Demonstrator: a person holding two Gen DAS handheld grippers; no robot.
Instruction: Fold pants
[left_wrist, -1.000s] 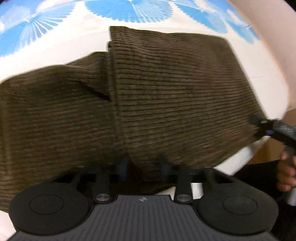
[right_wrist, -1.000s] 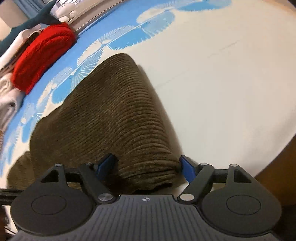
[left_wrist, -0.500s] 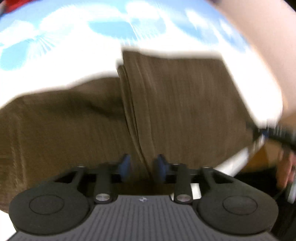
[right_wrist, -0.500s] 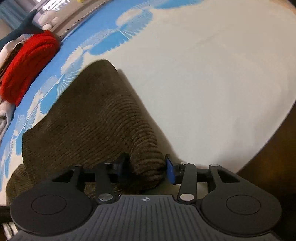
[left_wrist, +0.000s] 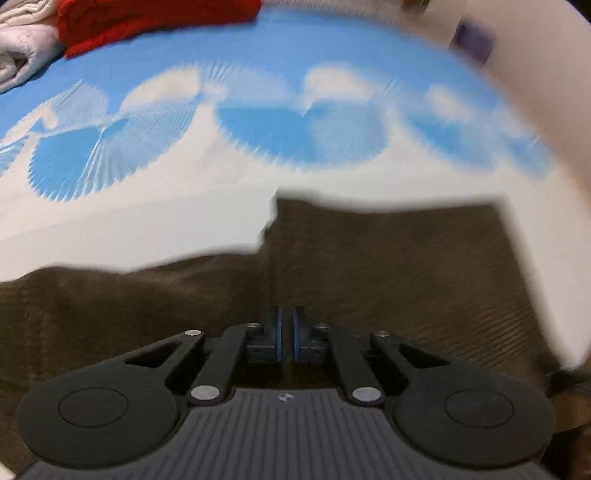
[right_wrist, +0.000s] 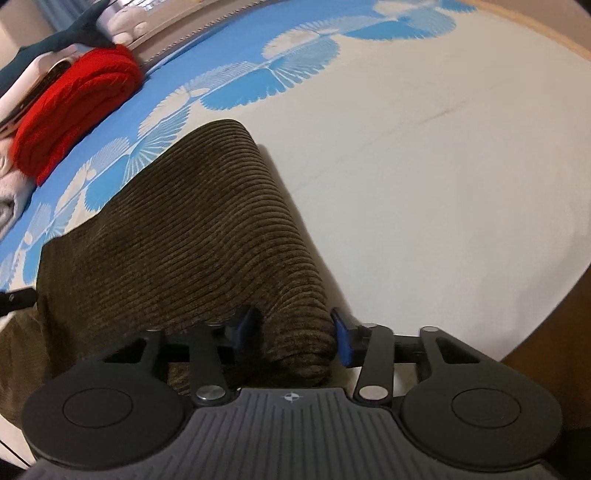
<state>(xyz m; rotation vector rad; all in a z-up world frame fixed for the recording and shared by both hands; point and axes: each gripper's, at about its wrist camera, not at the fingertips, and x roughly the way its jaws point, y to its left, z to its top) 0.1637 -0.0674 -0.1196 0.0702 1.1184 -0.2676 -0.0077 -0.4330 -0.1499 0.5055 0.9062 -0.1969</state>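
Both grippers (left (left_wrist: 287, 338), right (right_wrist: 295, 334)) pinch brown pants (right_wrist: 192, 236).

Beyond the far edge of the brown corduroy pants (right_wrist: 177, 236) the bedsheet (right_wrist: 424, 166) lies bare, and to their right it is open out to the bed's edge, so my claw could pass there. Far left of the pants, a red knit bundle (right_wrist: 74, 110) and pale folded cloth (left_wrist: 22, 55) block the way.
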